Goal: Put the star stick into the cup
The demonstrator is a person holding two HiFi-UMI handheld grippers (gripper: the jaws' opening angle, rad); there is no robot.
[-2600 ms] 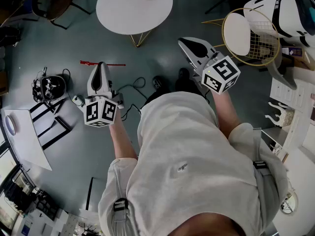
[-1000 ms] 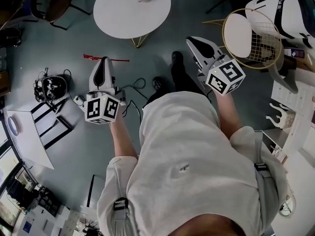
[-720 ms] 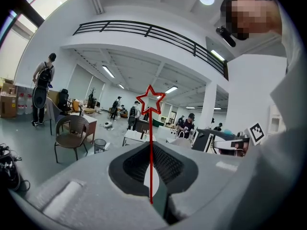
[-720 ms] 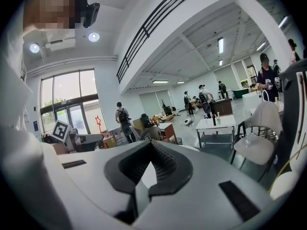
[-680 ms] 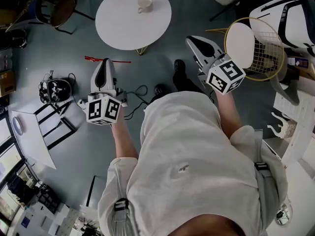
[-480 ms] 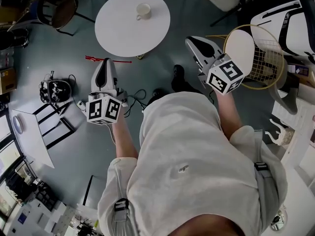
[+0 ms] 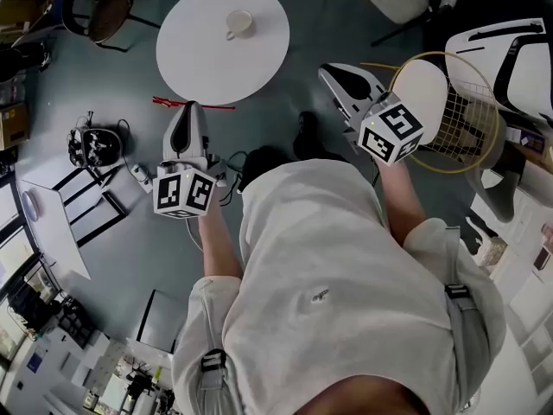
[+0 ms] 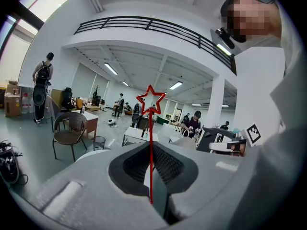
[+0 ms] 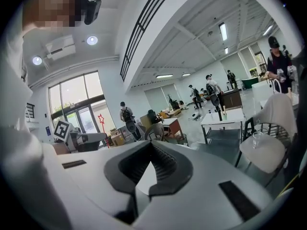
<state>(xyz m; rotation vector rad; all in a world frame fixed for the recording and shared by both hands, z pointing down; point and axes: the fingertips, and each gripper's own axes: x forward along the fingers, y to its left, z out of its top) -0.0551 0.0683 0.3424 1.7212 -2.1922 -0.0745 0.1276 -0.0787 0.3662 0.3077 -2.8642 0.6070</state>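
My left gripper (image 7: 191,111) is shut on a thin red star stick (image 7: 194,105), which lies crosswise at its tips over the grey floor. In the left gripper view the stick (image 8: 151,143) stands upright between the jaws of the left gripper (image 8: 152,151), its star outline on top. A white cup (image 7: 238,22) stands on a round white table (image 7: 203,54) just beyond. My right gripper (image 7: 332,73) is shut and holds nothing, to the right of the table. In the right gripper view, past the right gripper (image 9: 152,148), the star (image 9: 101,119) shows small at the left.
A gold wire chair (image 7: 449,102) with a round white seat stands at the right. A dark bag with cables (image 7: 91,143) and a white board (image 7: 52,232) lie on the floor at the left. A cable (image 7: 232,164) trails by my feet. A brown chair (image 7: 97,7) stands beyond the table's left side.
The table and cup have come nearer and slid left in the head view as the person stepped forward. Both grippers kept their pose, and the left still grips the stick.
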